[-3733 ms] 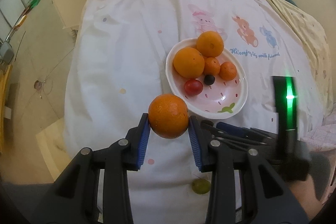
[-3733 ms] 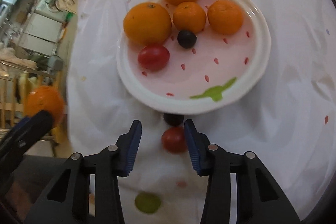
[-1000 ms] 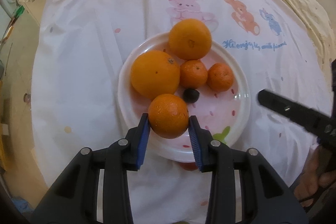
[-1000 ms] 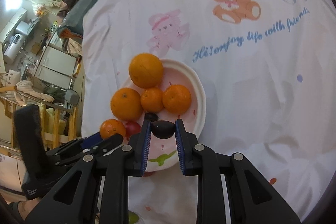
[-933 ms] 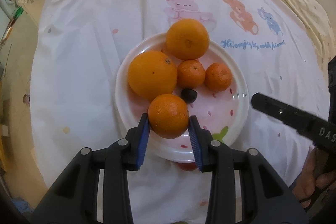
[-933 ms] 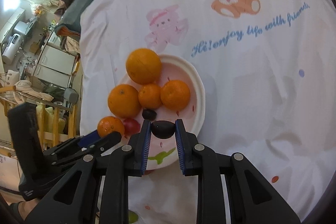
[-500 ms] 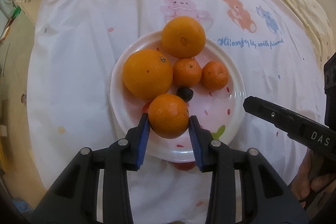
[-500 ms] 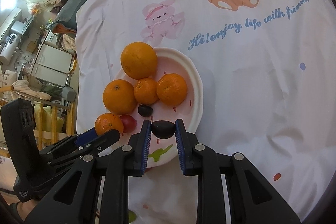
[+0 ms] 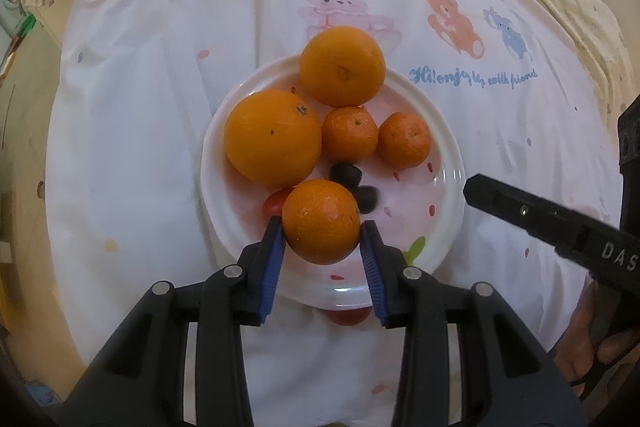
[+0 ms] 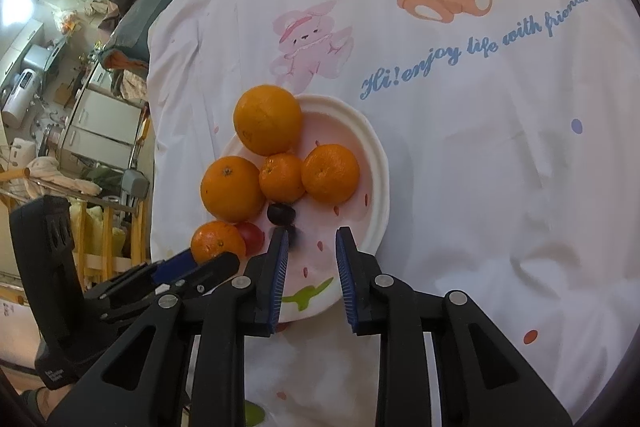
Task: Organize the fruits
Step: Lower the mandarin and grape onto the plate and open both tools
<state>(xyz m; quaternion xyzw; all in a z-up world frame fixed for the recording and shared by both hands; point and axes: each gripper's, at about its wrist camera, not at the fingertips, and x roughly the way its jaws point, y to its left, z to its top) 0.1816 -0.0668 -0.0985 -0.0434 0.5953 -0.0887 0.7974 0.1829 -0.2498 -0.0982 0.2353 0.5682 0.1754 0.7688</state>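
Dropped from the now-parted right hand-held gripper point(image 10: 309, 241): dark grape point(image 9: 367, 199), on the plate point(image 9: 448, 163) ahead; left hand-held gripper point(image 9: 322, 237) clamps a mandarin point(image 9: 321, 227).

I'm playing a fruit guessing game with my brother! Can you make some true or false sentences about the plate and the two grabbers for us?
1. The left gripper is squeezing a tangerine. True.
2. The right gripper is holding a dark grape. False: its jaws are apart with nothing between them, and a blurred dark grape shows beside its left finger, over the plate.
3. The plate is blue all over. False: it is white and pink with little red marks.
4. There is a red tomato on the plate. True.
5. The tablecloth has cartoon animals printed on it. True.
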